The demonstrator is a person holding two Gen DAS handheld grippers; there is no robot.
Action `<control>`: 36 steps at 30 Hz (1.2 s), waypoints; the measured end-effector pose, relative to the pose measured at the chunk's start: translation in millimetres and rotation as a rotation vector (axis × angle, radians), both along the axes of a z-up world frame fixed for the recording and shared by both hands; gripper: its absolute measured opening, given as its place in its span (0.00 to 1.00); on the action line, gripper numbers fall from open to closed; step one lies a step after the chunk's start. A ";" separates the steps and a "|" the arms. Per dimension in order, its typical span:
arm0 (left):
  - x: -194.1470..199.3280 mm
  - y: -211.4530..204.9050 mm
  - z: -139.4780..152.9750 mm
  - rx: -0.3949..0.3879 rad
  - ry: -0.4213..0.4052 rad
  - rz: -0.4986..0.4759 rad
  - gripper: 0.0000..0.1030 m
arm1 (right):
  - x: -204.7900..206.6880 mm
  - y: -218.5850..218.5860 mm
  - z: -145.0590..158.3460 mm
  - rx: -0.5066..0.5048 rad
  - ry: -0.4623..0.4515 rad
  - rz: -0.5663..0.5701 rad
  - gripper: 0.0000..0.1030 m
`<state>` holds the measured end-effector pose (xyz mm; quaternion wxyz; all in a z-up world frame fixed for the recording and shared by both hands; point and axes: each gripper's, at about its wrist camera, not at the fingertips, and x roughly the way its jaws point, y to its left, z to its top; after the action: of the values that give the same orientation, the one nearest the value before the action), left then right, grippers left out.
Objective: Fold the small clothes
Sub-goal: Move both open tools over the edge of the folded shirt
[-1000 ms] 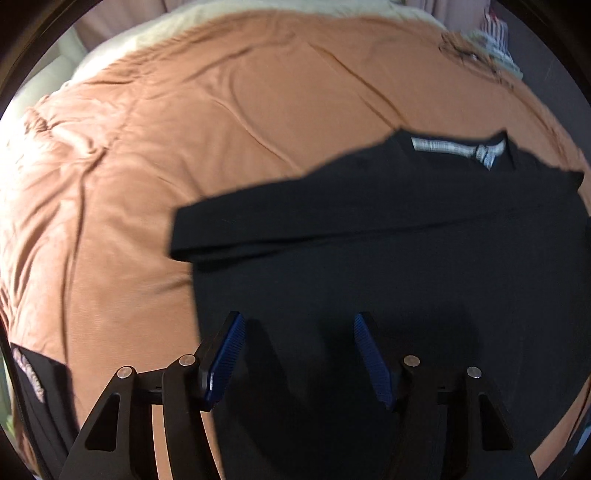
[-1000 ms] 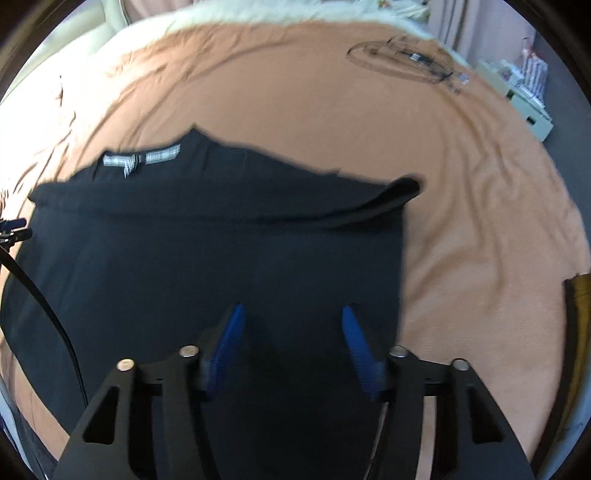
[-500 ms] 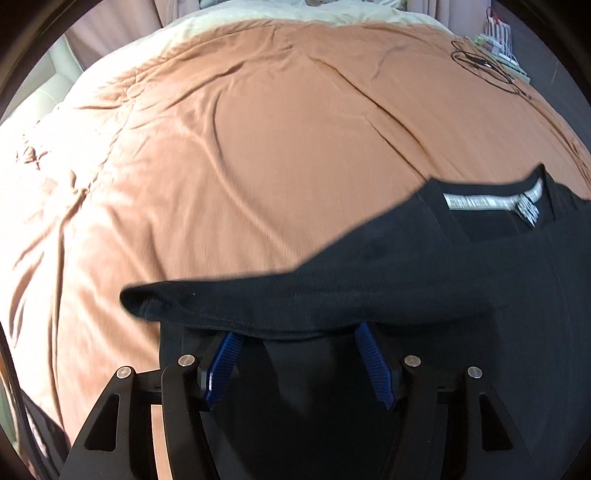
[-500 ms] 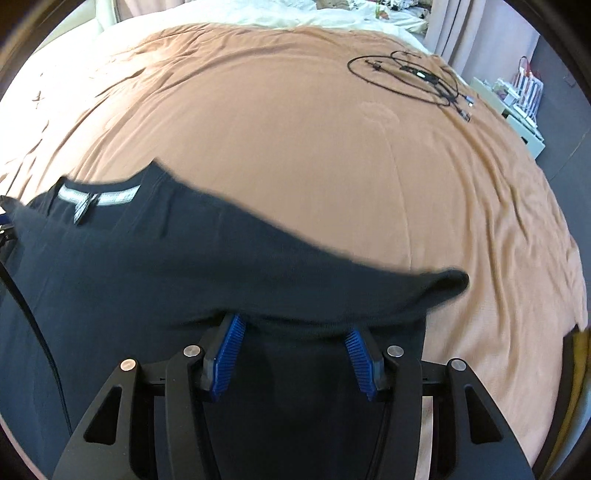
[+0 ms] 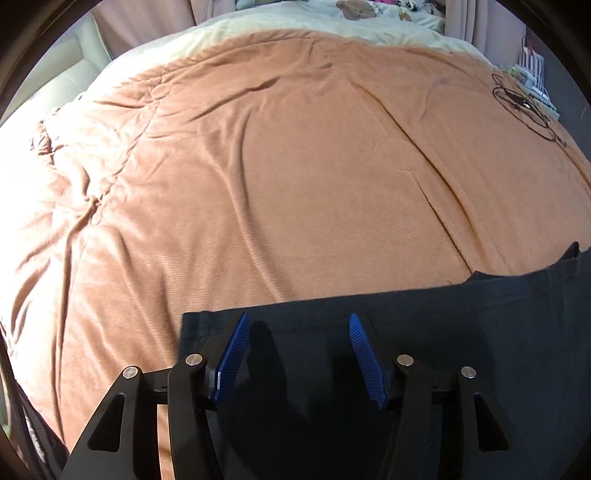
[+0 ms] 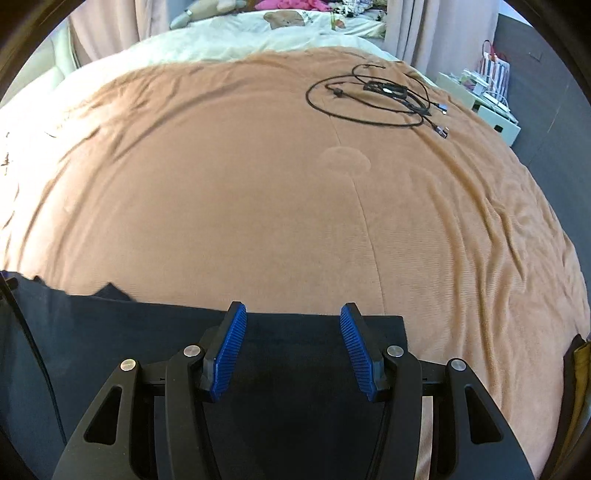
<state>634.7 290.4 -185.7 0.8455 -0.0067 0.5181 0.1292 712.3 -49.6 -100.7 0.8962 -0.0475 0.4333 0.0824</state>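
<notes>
A black t-shirt (image 5: pixel 443 332) lies flat on an orange-brown bedspread (image 5: pixel 295 166), with a straight far edge. It also fills the bottom of the right wrist view (image 6: pixel 110 339). My left gripper (image 5: pixel 299 328) is open and empty over the shirt's far left corner. My right gripper (image 6: pixel 293 321) is open and empty over the shirt's far right corner. The shirt's collar and label are out of sight.
A coil of black cable (image 6: pixel 376 96) lies on the bedspread at the far right. White bedding (image 6: pixel 258 33) with soft toys lies beyond it. A white box (image 6: pixel 480 107) stands right of the bed.
Both grippers have moved forward over the shirt to its far edge. The sleeves and the labelled collar seen earlier have gone out of view. The far edge now looks straight.
</notes>
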 end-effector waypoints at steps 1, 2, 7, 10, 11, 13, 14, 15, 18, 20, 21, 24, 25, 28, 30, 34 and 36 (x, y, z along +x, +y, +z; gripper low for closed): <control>-5.3 2.6 2.5 -0.004 -0.002 0.002 0.57 | -6.7 -3.6 2.0 0.004 0.005 0.006 0.50; -13.1 6.7 5.4 -0.015 -0.003 0.007 0.57 | -12.5 -7.7 3.3 0.014 0.014 0.011 0.50; -49.3 24.8 25.3 -0.072 -0.018 0.038 0.57 | -41.5 -35.4 13.5 0.046 0.059 0.043 0.50; -73.8 32.5 34.3 -0.105 -0.027 0.045 0.57 | -70.0 -57.7 12.2 0.095 0.099 0.065 0.50; -85.2 32.7 37.2 -0.106 -0.031 0.044 0.57 | -79.6 -60.9 12.2 0.092 0.101 0.066 0.50; -106.3 31.8 41.1 -0.113 -0.035 0.040 0.57 | -101.9 -68.9 9.3 0.086 0.103 0.063 0.50; -113.9 32.1 41.3 -0.122 -0.032 0.042 0.57 | -112.7 -72.9 6.8 0.094 0.107 0.060 0.50; -126.4 31.3 41.7 -0.135 -0.029 0.043 0.57 | -120.5 -76.5 6.8 0.105 0.113 0.055 0.50; -152.5 30.9 42.8 -0.158 -0.023 0.045 0.57 | -152.5 -79.7 2.4 0.125 0.118 0.055 0.53; -170.5 27.6 43.1 -0.174 -0.026 0.049 0.57 | -169.7 -81.0 3.3 0.129 0.121 0.055 0.54; -184.2 26.0 44.0 -0.183 -0.031 0.052 0.57 | -176.9 -81.1 2.9 0.131 0.122 0.052 0.54; -207.9 19.2 41.0 -0.197 -0.033 0.058 0.57 | -206.5 -84.3 4.4 0.118 0.124 0.047 0.54; -214.3 17.1 39.2 -0.197 -0.029 0.056 0.57 | -217.9 -84.5 0.8 0.108 0.121 0.049 0.54; -238.1 12.5 29.7 -0.230 -0.016 0.067 0.57 | -238.5 -85.6 -5.7 0.087 0.127 0.040 0.54; -255.6 11.8 19.8 -0.247 -0.001 0.093 0.57 | -249.4 -88.1 -10.3 0.083 0.135 0.032 0.54; -284.6 7.9 1.6 -0.260 0.037 0.119 0.57 | -269.2 -95.1 -28.5 0.054 0.164 -0.005 0.54; -298.0 9.5 -6.5 -0.255 0.056 0.144 0.57 | -278.4 -101.1 -31.2 0.069 0.151 -0.024 0.54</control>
<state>336.7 299.9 -192.2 0.8115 -0.1478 0.5518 0.1228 433.9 -150.7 -132.0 0.8630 -0.0049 0.4972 0.0896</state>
